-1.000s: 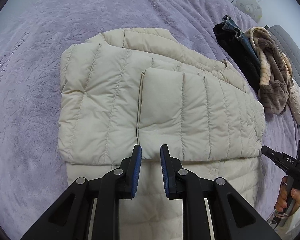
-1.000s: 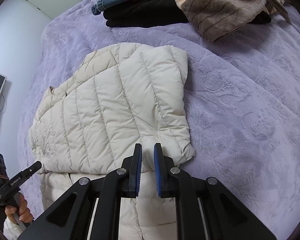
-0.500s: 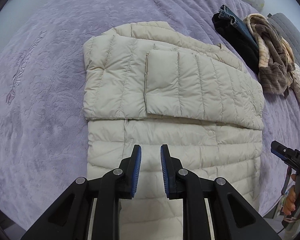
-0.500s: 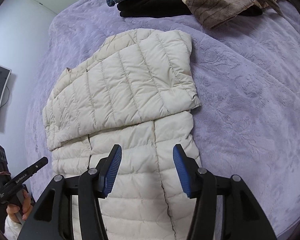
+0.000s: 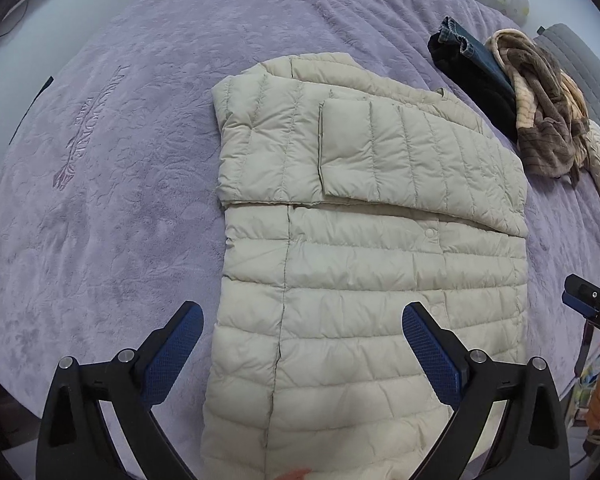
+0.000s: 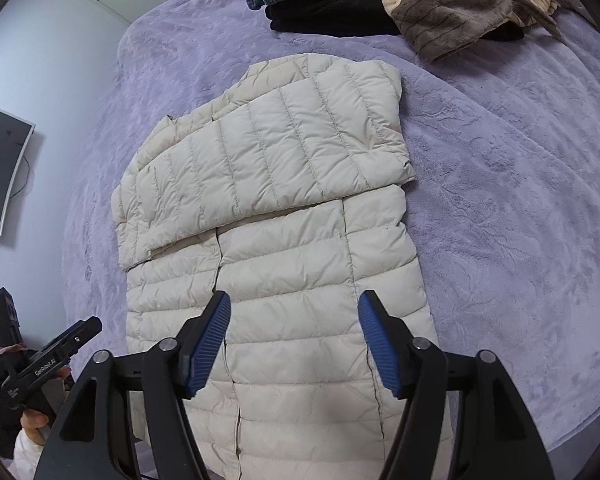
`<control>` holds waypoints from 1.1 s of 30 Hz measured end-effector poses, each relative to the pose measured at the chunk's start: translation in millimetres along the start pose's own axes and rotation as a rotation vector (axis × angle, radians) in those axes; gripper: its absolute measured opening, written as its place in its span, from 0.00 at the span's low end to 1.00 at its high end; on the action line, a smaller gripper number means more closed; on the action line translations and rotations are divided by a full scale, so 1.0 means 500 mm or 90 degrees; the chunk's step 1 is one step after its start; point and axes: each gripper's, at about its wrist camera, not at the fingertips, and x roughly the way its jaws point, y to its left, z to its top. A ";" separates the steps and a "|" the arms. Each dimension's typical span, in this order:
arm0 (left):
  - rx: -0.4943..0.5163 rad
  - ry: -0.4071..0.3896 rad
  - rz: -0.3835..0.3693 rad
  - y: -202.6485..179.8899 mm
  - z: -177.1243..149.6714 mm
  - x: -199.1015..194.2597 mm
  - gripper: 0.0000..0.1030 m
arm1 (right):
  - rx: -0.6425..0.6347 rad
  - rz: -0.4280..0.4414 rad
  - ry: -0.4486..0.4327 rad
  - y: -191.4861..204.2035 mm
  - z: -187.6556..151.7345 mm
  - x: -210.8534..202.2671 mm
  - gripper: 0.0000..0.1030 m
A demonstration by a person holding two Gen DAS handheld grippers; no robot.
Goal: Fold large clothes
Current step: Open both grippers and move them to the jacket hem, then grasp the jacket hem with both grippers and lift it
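A cream quilted puffer jacket [image 5: 364, 280] lies flat on the purple bed cover, its sleeves folded across the chest; it also shows in the right wrist view [image 6: 284, 216]. My left gripper [image 5: 302, 326] is open and empty, held above the jacket's lower left part. My right gripper [image 6: 294, 314] is open and empty, above the jacket's lower right part. Neither touches the jacket. The right gripper also shows at the right edge of the left wrist view [image 5: 588, 304], and the left gripper at the lower left of the right wrist view [image 6: 56, 360].
A pile of clothes lies at the far side of the bed: folded jeans and dark garments [image 6: 324, 0] and a brown striped fleece [image 6: 452, 4]. The pile also shows in the left wrist view [image 5: 540, 120]. A monitor [image 6: 0, 172] hangs on the wall at left.
Both grippers have drawn back from the folded sleeves toward the jacket's hem and opened wide. The right opened first, the left after it.
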 end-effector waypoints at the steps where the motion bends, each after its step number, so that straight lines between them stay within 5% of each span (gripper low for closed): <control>1: 0.001 0.001 0.002 0.001 -0.006 -0.003 0.97 | 0.000 0.002 -0.001 0.003 -0.005 -0.005 0.79; 12: 0.025 0.029 0.030 0.020 -0.068 -0.017 0.99 | 0.023 0.004 0.002 0.003 -0.064 -0.032 0.86; 14: 0.027 0.037 0.033 0.024 -0.076 -0.015 0.99 | 0.022 0.004 0.010 0.000 -0.073 -0.032 0.99; 33: 0.028 0.102 0.043 0.087 -0.136 0.039 0.99 | 0.116 -0.006 0.079 -0.105 -0.123 -0.011 1.00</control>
